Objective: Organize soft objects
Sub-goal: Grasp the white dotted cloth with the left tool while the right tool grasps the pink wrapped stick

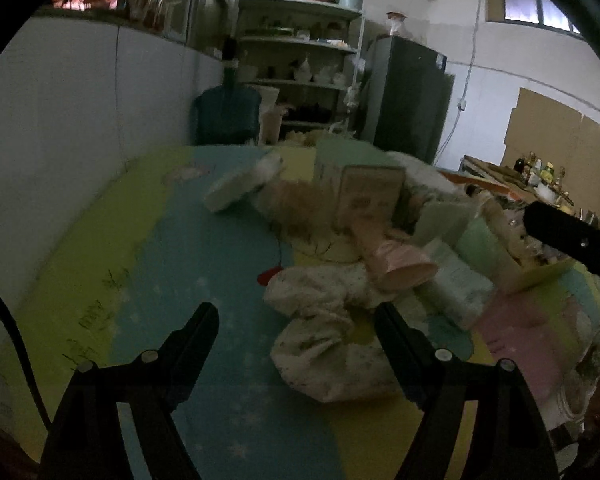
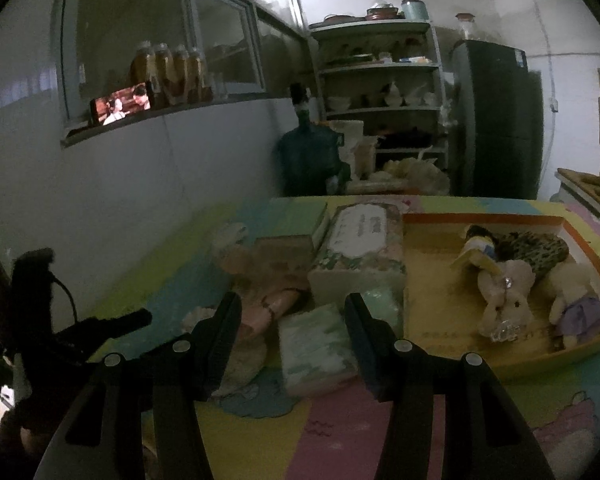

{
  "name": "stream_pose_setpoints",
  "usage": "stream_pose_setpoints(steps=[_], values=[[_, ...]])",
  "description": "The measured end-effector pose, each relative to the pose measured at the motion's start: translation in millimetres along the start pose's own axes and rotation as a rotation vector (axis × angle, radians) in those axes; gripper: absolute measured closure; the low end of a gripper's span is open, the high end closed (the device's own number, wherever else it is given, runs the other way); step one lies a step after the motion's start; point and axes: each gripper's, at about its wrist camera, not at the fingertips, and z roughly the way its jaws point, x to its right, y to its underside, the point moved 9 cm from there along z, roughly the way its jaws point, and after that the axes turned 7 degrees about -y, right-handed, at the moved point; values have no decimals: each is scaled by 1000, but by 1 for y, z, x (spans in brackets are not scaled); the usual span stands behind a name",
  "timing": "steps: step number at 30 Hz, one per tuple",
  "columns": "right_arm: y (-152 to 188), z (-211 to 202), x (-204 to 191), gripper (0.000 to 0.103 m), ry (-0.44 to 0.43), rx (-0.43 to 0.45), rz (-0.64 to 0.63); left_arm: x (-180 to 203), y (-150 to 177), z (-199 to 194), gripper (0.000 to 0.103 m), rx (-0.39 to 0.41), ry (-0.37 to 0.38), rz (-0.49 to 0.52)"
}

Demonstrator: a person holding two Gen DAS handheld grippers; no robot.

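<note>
In the left wrist view my left gripper (image 1: 296, 316) is open low over the colourful mat (image 1: 228, 420). A cream floral cloth bundle (image 1: 320, 336) lies between its fingers, close to the right finger (image 1: 392, 328), and is not pinched. Behind it are a pink roll (image 1: 396, 264) and pale green tissue packs (image 1: 456, 276). In the right wrist view my right gripper (image 2: 292, 308) is open over a pale green tissue pack (image 2: 316, 348) that rests on the mat. An orange-rimmed box (image 2: 428, 320) to the right holds plush toys (image 2: 504, 300) and a dark knitted item (image 2: 540, 248).
A patterned tissue box (image 2: 360, 240) and a pinkish plush (image 2: 268, 280) crowd the mat's middle. A grey wall (image 1: 80, 140) runs along the left edge. Beyond the far edge stand a blue water jug (image 2: 308, 160), a shelf rack (image 2: 380, 80) and a dark fridge (image 2: 496, 120).
</note>
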Motion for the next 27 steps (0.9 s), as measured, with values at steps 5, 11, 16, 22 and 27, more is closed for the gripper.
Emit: stream_pose_setpoints(steps=[5, 11, 16, 22, 27], values=[[2, 5, -2, 48, -1, -11, -3, 1, 6, 12, 29, -46, 25, -27], [3, 11, -1, 48, -5, -24, -1, 2, 7, 18, 63, -40, 33, -26], [6, 17, -1, 47, -15, -42, 2, 2, 8, 16, 92, -14, 57, -37], [10, 32, -11, 47, -70, -79, 14, -18, 6, -5, 92, 44, 6, -71], [11, 57, -26, 48, -113, -109, 14, -43, 1, -24, 92, 94, -52, -108]])
